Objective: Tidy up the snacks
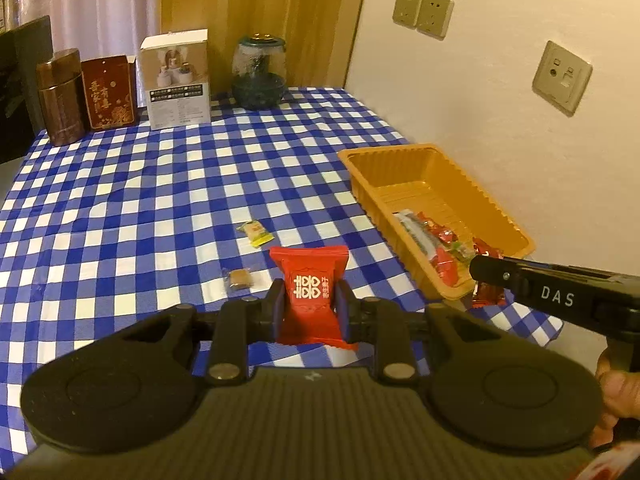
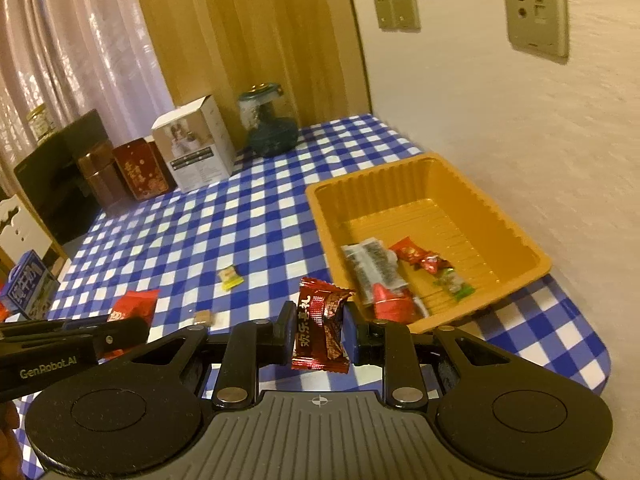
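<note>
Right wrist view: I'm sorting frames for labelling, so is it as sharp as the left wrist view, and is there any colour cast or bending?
Right wrist view: wall and socket smeared by motion blur, tray snacks soft, though the dark red candy held in the right hand-held gripper is crisp. Left wrist view: sharper overall; red packet print legible. Both: warm orange cast, fisheye bending at edges, dark corners.

We see a smooth, glossy orange plastic tray [image 2: 516, 236] with a ribbed floor at right, on a checked tablecloth [image 1: 160, 200] with a slight sheen. Near us, a glossy dark-red foil wrapper [image 2: 322, 328]; far off, a clear glass jar [image 1: 259, 74].
</note>
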Tool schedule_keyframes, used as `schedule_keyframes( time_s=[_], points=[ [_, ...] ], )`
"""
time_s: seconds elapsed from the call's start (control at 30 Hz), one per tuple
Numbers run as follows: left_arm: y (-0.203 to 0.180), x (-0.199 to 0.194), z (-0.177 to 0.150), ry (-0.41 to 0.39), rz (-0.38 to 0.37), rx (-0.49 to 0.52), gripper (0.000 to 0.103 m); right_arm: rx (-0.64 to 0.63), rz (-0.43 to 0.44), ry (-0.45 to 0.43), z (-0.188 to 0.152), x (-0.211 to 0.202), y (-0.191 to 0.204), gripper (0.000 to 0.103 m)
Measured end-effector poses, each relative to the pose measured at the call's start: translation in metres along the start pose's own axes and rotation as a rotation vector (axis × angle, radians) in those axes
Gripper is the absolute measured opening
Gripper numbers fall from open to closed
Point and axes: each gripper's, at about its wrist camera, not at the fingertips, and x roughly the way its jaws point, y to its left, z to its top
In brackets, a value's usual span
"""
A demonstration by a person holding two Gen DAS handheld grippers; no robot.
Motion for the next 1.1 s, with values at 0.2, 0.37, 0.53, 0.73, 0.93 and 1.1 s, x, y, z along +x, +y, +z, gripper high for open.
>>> schedule_keyframes(
  time_s=[0.2,0.37,0.53,0.73,0.93,1.1],
  points=[
    [-0.012,-0.003,0.003,-0.005,-0.017,0.006,0.023,0.009,-0.011,-0.013,0.003,-0.007,-0.008,0.025],
    [-0.025,-0.002,0.006,-0.005,-0.044,0.016,0.023,0.021,-0.027,-0.02,0.004,-0.013,-0.018,0.025],
    [-0.043,0.003,0.012,-0.005,-0.082,0.03,0.023,0.046,-0.055,-0.034,0.008,-0.02,-0.037,0.025],
    [-0.052,0.014,0.02,-0.005,-0.101,0.024,0.023,0.081,-0.092,-0.042,0.011,-0.025,-0.062,0.025],
    [-0.033,0.017,0.017,0.004,-0.055,-0.006,0.023,0.105,-0.096,-0.037,0.007,-0.025,-0.074,0.025],
    [-0.018,0.02,-0.004,0.029,-0.032,-0.002,0.023,0.095,-0.074,-0.036,0.007,-0.022,-0.068,0.025]
  ],
)
